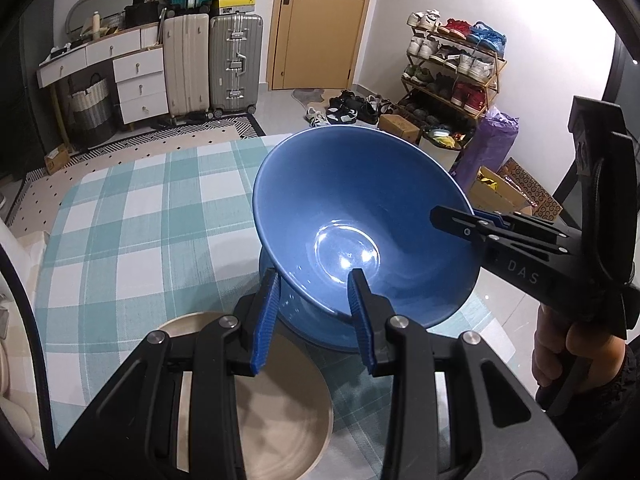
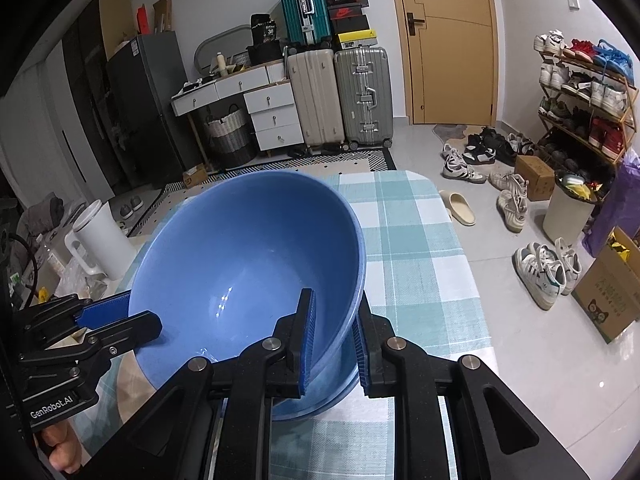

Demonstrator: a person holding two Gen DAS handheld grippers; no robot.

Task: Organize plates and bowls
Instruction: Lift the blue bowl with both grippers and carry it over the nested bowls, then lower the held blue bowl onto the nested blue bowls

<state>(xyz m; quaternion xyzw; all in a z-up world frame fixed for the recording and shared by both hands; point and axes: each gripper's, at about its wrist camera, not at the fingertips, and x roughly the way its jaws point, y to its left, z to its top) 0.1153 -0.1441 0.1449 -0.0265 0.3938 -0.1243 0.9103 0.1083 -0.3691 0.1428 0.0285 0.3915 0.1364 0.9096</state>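
A large blue bowl (image 1: 360, 208) (image 2: 240, 248) is gripped by its rim from both sides. My left gripper (image 1: 314, 282) (image 2: 132, 314) is shut on the near rim, with one finger inside the bowl and one outside. My right gripper (image 2: 335, 300) (image 1: 474, 220) is shut on the opposite rim in the same way. Right under the held bowl sits a second blue bowl (image 1: 316, 330) (image 2: 332, 398); I cannot tell whether the two touch. A beige plate (image 1: 280, 420) (image 2: 128, 384) lies on the checked tablecloth (image 1: 140, 220) (image 2: 408, 248) beside them.
A white kettle (image 2: 100, 240) stands beyond the table's left side. Past the table's right edge the floor holds loose shoes (image 2: 540, 272), cardboard boxes (image 2: 608, 300) and a shoe rack (image 1: 452, 72). Suitcases (image 1: 212, 64) and a door are at the far wall.
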